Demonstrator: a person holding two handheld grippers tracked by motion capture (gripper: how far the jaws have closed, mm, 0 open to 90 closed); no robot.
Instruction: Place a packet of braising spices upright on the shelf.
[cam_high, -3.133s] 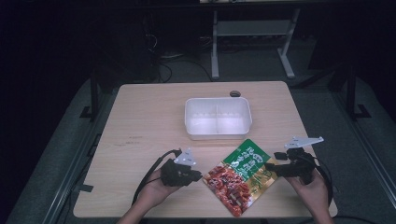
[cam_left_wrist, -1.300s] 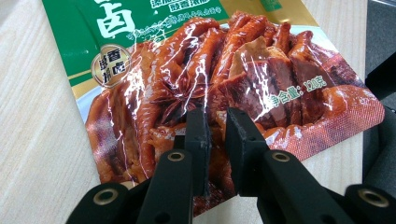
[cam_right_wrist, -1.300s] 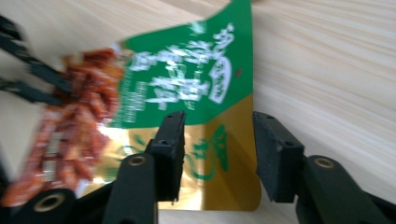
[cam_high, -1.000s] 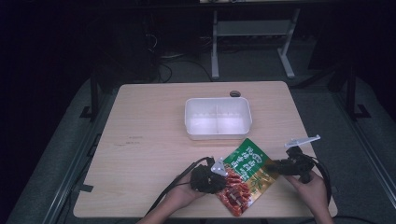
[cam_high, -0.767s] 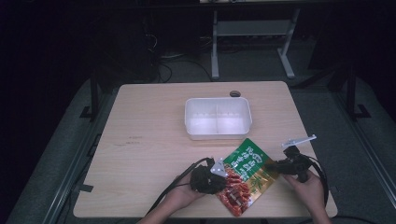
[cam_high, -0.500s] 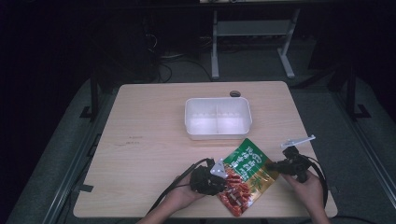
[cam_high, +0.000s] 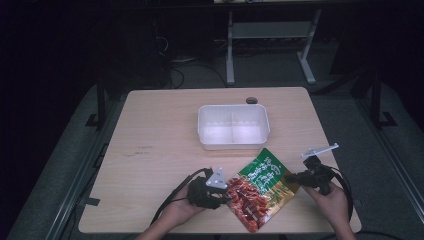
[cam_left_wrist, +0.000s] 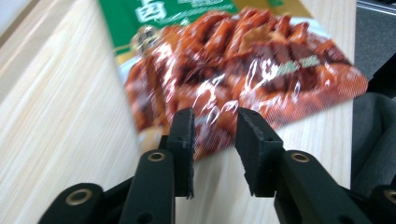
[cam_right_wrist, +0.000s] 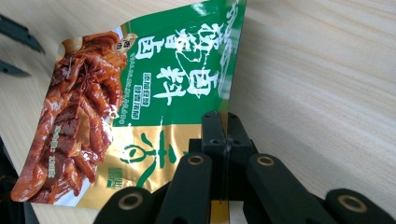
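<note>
A green and red snack packet (cam_high: 260, 192) lies flat near the table's front edge, printed side up. My right gripper (cam_high: 294, 177) is shut on its right-hand green and gold edge, and in the right gripper view the jaws (cam_right_wrist: 224, 123) pinch the packet (cam_right_wrist: 154, 84) between them. My left gripper (cam_high: 226, 196) sits at the packet's left, red end. Its jaws have just been opening, and in the left gripper view the gripper (cam_left_wrist: 212, 126) stands apart with the packet's edge (cam_left_wrist: 243, 60) just past the tips, not pressed.
A white two-compartment plastic container (cam_high: 233, 145) stands at the middle of the wooden table (cam_high: 160, 140), behind the packet. A small dark object (cam_high: 251, 100) lies by the far edge. Cables trail from both grippers towards the front edge.
My left gripper has drawn back to the left off the packet's red end. The right gripper and the packet have stayed where they were.
</note>
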